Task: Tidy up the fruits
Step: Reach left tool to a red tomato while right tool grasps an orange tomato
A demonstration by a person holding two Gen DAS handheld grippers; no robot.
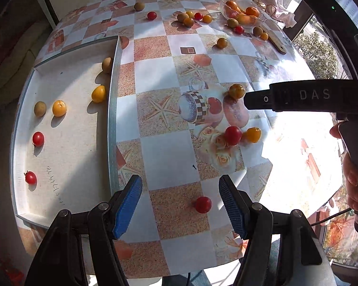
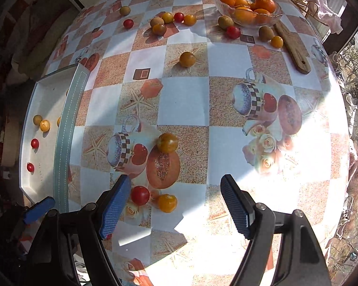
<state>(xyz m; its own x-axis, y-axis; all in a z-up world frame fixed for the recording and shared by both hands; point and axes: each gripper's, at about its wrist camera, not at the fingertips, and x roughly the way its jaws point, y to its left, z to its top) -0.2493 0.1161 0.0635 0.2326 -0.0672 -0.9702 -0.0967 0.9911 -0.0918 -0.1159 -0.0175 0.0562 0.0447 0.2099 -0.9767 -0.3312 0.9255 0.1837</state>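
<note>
Small round fruits, red, yellow and brownish-green, are lying scattered over the checkered, fruit-printed bench. Six of them are sitting in the shallow white tray at the left of both frames. One small red tomato is lying on the bench between the blue pads of the left gripper, untouched; its jaws are being held wide. The right gripper is likewise being held wide and empty, with a red tomato just beside its left pad and a yellow fruit between the pads. A glass bowl of oranges is standing at the upper right.
</note>
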